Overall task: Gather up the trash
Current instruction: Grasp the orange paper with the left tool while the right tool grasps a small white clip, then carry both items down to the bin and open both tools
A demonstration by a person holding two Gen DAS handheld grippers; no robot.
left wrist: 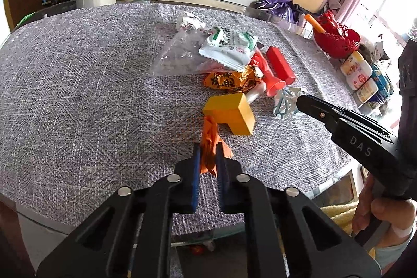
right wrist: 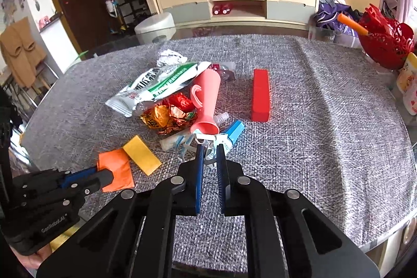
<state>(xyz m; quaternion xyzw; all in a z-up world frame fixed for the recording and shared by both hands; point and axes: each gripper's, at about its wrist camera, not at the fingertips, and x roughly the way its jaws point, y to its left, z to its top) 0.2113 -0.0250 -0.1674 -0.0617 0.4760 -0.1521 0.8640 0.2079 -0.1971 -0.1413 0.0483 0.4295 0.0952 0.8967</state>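
Observation:
My left gripper (left wrist: 209,147) is shut on an orange wrapper (left wrist: 209,138), also seen in the right wrist view (right wrist: 116,168), next to a yellow block (left wrist: 230,112). My right gripper (right wrist: 209,151) is shut on a crumpled white and blue plastic scrap (right wrist: 195,145), seen from the left wrist view (left wrist: 284,102). A pile of trash lies behind: a green and white snack bag (right wrist: 156,85), a gold and red foil wrapper (right wrist: 166,117), a clear plastic bag (left wrist: 177,56) and a crumpled foil ball (right wrist: 170,56).
A pink funnel-shaped toy (right wrist: 206,100), a red block (right wrist: 260,95), a blue and white tube (right wrist: 233,132) and a small clear bottle (right wrist: 221,117) lie on the grey tablecloth (right wrist: 325,134). A red basket (right wrist: 385,41) and jars (left wrist: 357,69) stand at the right edge.

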